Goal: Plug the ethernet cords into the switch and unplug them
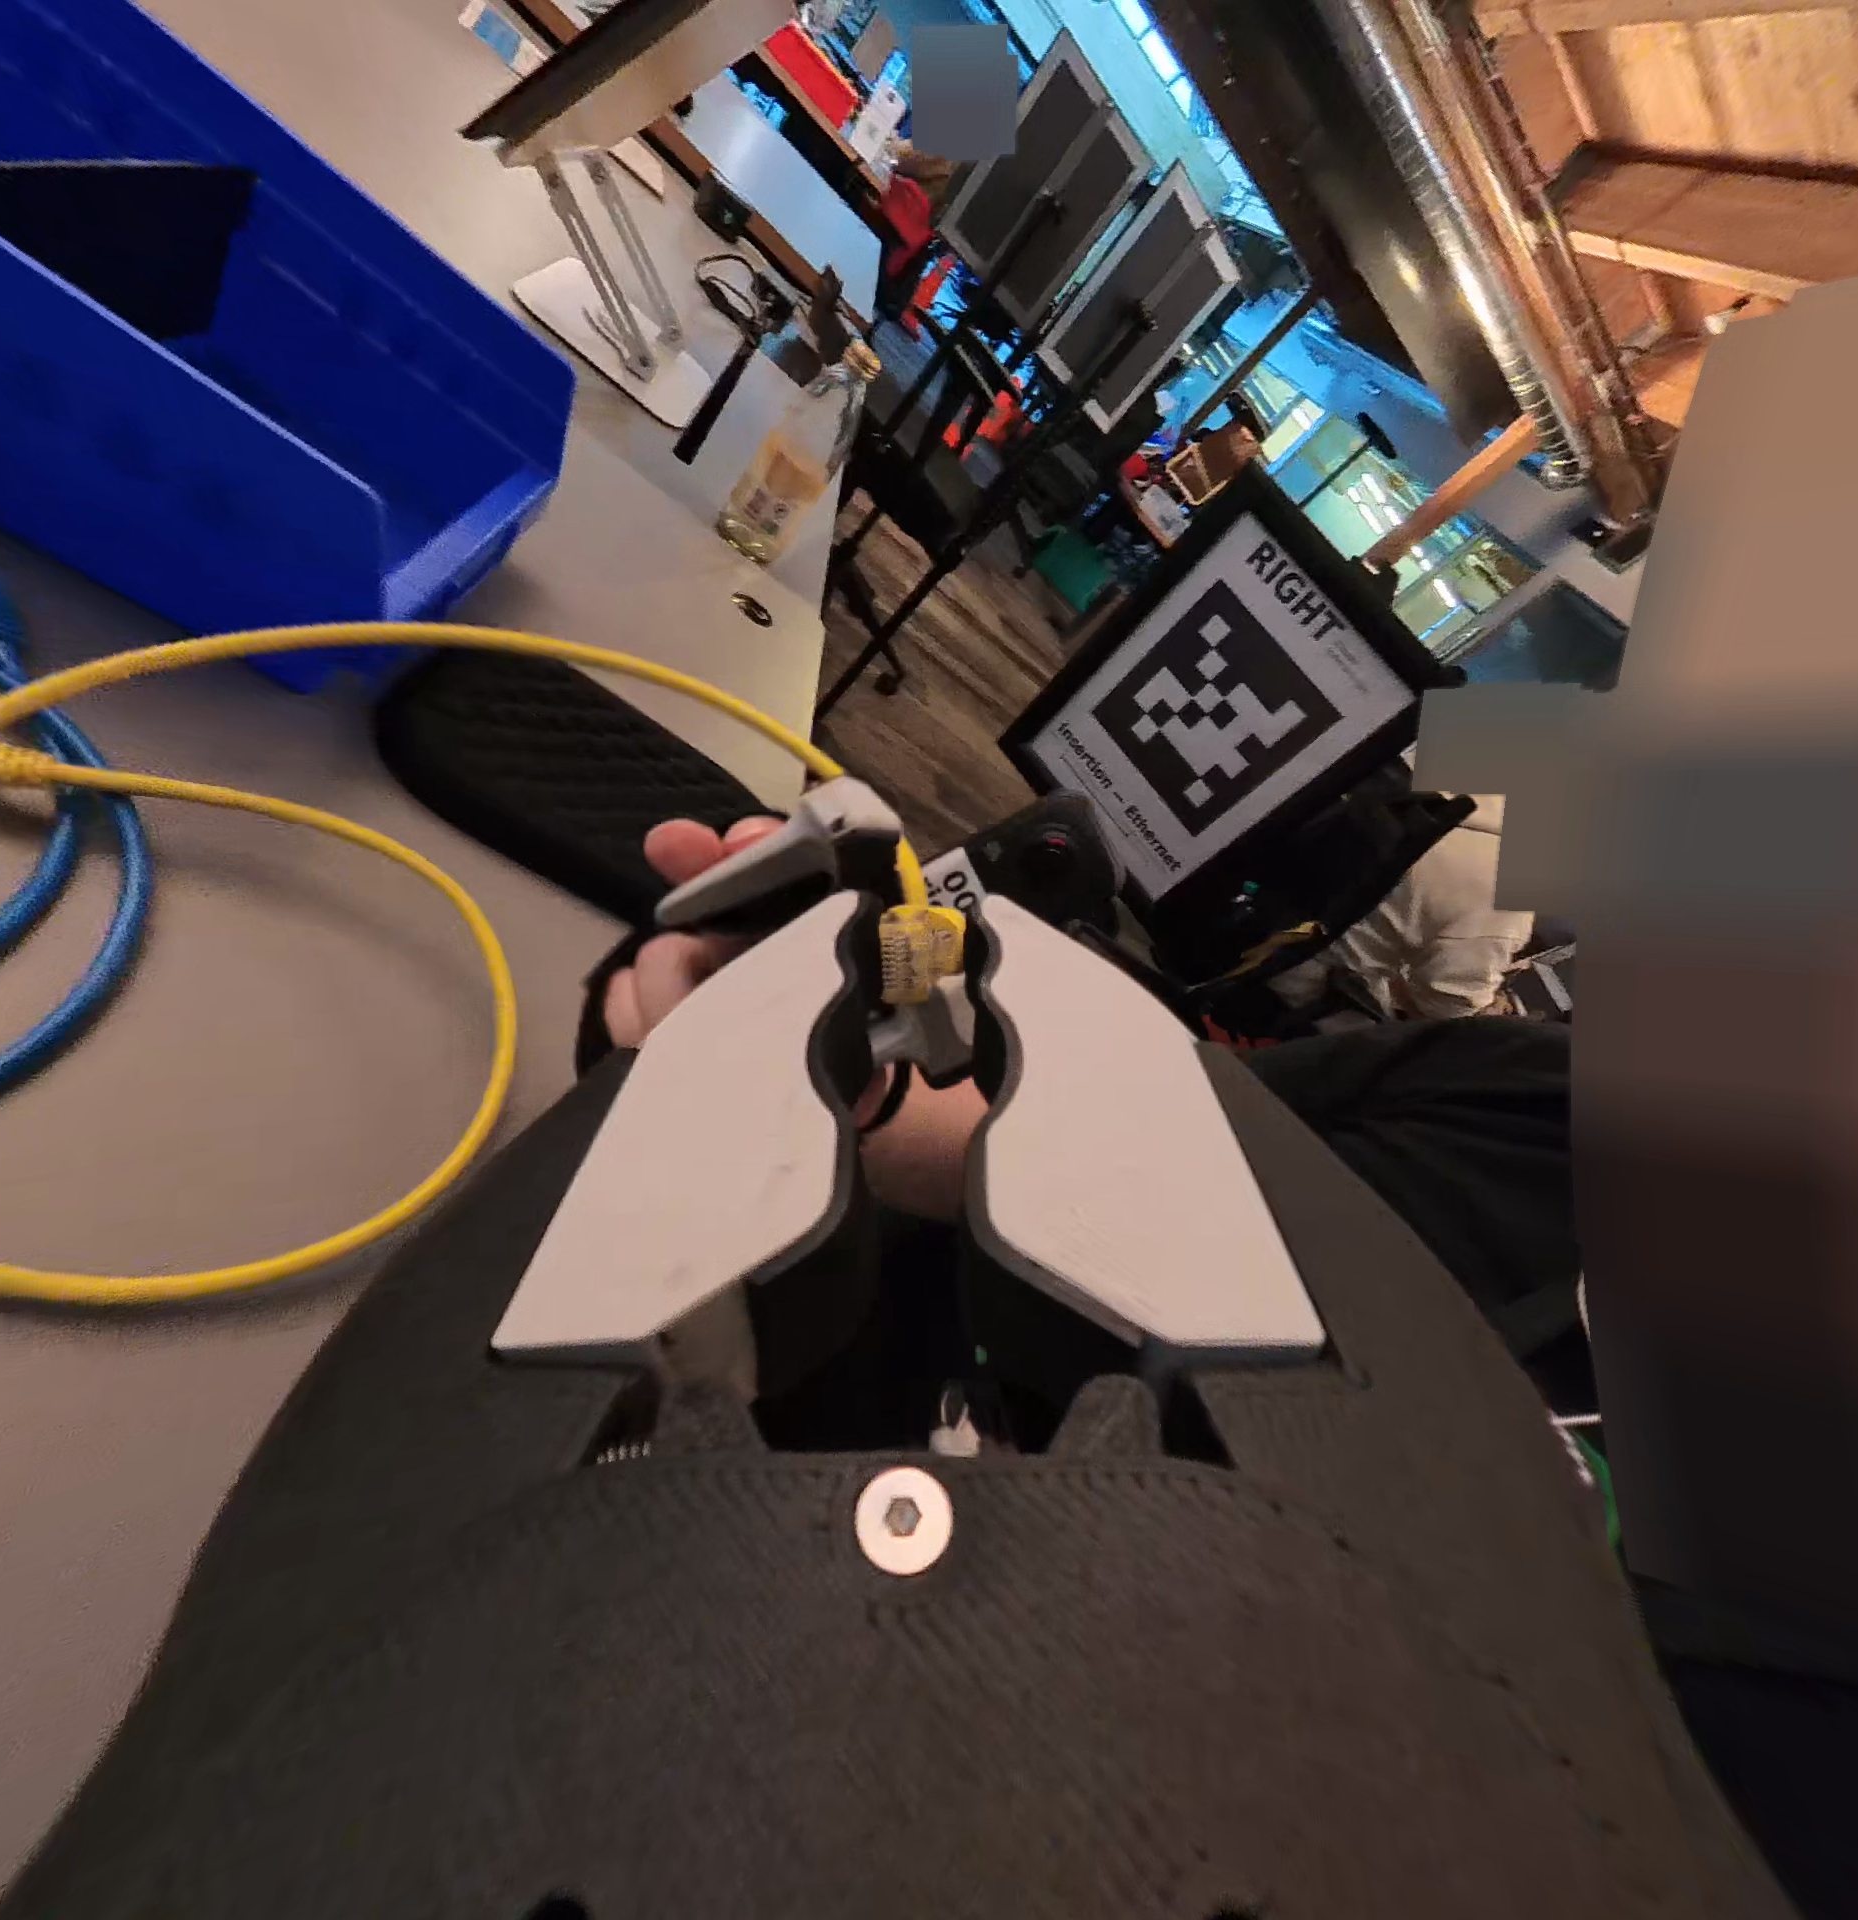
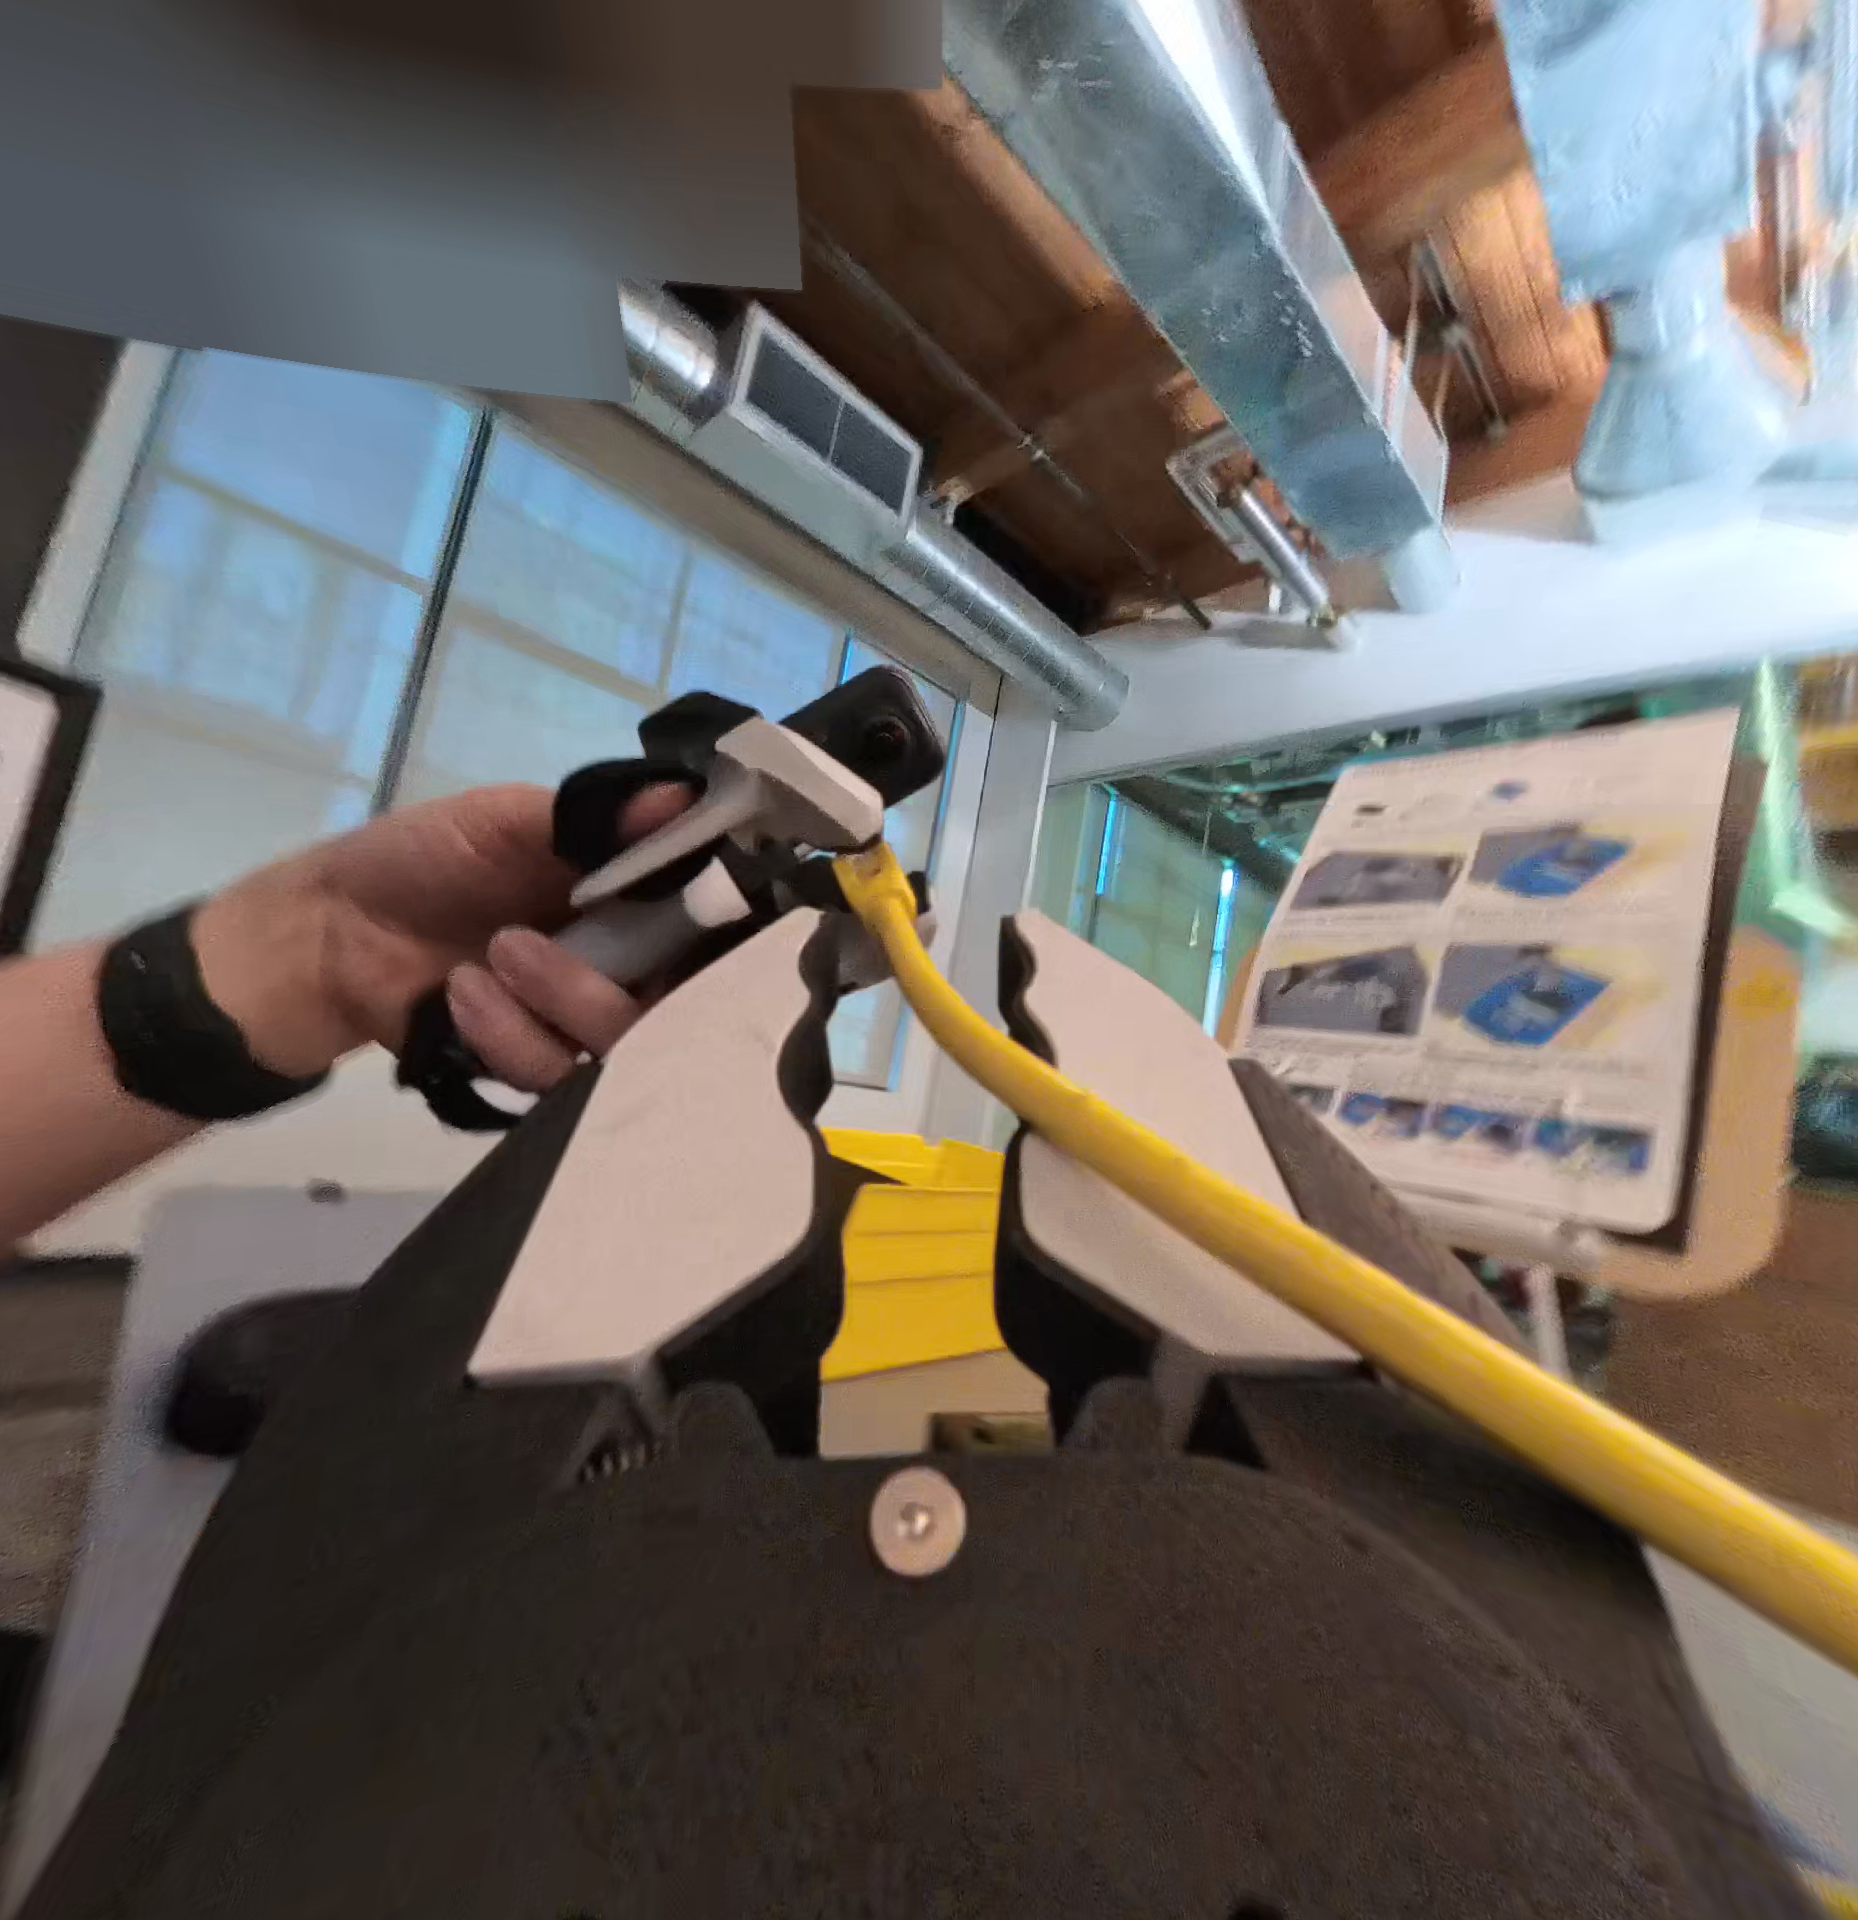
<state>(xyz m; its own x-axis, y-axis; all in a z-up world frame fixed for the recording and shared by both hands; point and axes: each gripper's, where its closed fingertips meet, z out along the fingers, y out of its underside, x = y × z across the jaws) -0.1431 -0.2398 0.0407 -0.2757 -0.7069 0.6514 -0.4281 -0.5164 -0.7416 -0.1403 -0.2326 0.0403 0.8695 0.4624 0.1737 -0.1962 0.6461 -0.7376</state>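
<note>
Left wrist view showed the yellow plug (image 1: pixel 917 951) clenched between the tips of the left tongs (image 1: pixel 920 920), lifted clear of the counter (image 1: pixel 281 1039); its yellow cord (image 1: pixel 501 1018) trailed back in a slack loop across the counter; no switch was in sight. The right tongs (image 2: pixel 909 935) stood released, the cord running loosely between them and resting on one finger. The plug looked light, hard and small, its latch tab likely fragile; the cord was limp and would probably drag; taking hold on the plug body seemed best, not the cord. A blue cord (image 1: pixel 130 873) and a blue bin (image 1: pixel 281 416) lay beyond.
</note>
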